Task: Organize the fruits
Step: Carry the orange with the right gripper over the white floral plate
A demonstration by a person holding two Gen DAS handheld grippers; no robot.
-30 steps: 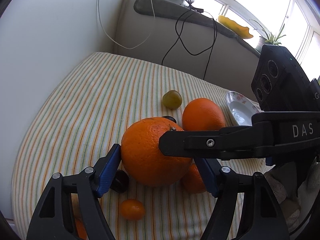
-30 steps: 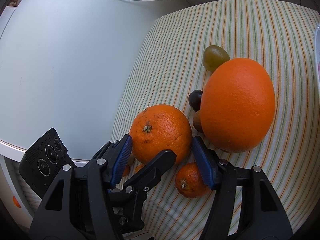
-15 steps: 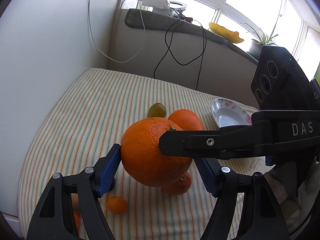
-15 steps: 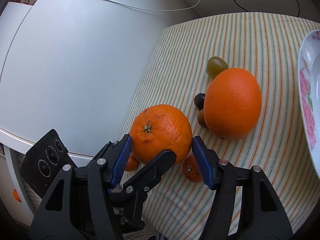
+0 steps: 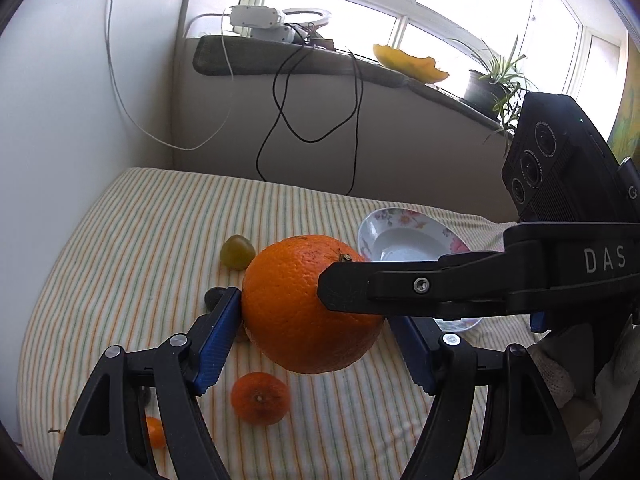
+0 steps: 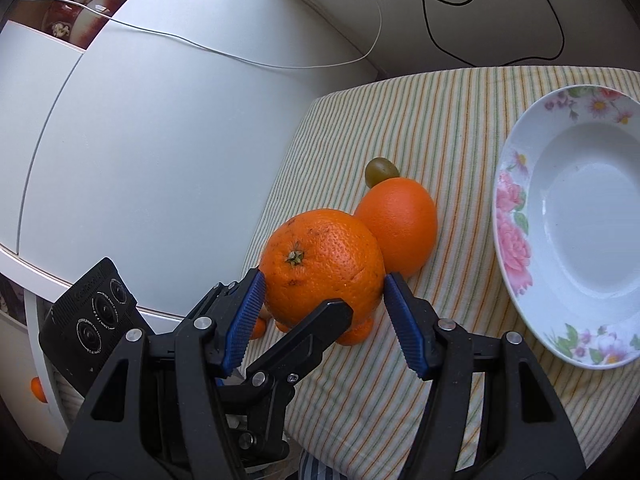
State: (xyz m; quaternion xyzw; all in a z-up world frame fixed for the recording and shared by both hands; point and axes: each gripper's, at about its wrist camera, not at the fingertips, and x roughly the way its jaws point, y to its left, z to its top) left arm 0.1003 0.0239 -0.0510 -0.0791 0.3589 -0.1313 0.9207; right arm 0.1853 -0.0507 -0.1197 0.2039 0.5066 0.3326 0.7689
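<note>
A large orange [image 5: 308, 304] is held above the striped tablecloth between both grippers, which cross each other. My left gripper [image 5: 316, 336] is shut on it, and my right gripper [image 6: 324, 304] is shut on the same orange [image 6: 320, 260]. On the cloth lie a second, smoother orange [image 6: 400, 220], a green grape-like fruit [image 5: 238, 251], a small mandarin [image 5: 260, 398] and a dark plum [image 5: 214, 298], partly hidden. An empty floral plate [image 6: 516, 248] lies to the right; it also shows in the left wrist view [image 5: 404, 236].
A white wall or appliance [image 6: 160, 140] borders the table's left side. Black and white cables [image 5: 280, 120] hang from the windowsill at the back. Another tiny orange fruit [image 5: 154, 432] lies near the front left edge.
Both grippers have lifted the large orange up off the cloth and back; the table fruits look smaller and the plate has come into view on the right.
</note>
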